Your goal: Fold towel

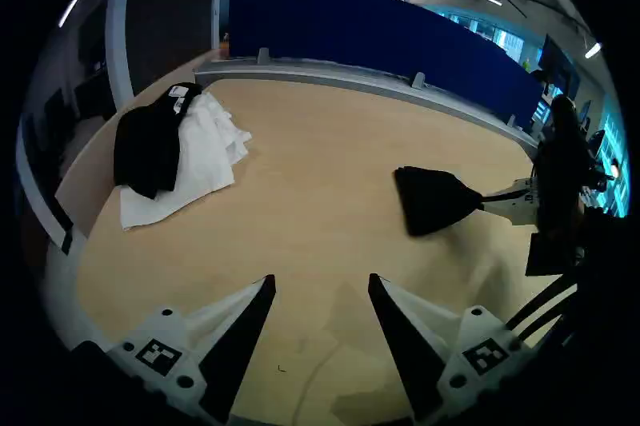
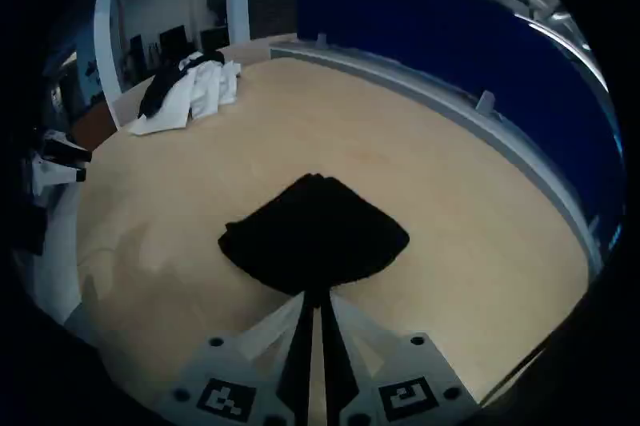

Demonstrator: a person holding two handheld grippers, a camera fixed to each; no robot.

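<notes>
Right gripper [image 2: 318, 293] fingers pinch the folded black towel [image 2: 316, 234] — left gripper [image 1: 321, 279] fingers spread above pale wood table [image 1: 320, 154]

Black tapered jaws, white mounts [image 1: 192, 338], square markers [image 1: 158, 354]

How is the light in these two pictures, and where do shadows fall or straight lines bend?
Left gripper view: the table edge bows from the fisheye, and soft grey shadows lie by the left gripper. Right gripper view: the black towel is so dark its folds barely show; shadows fall on the wood to its left.
</notes>
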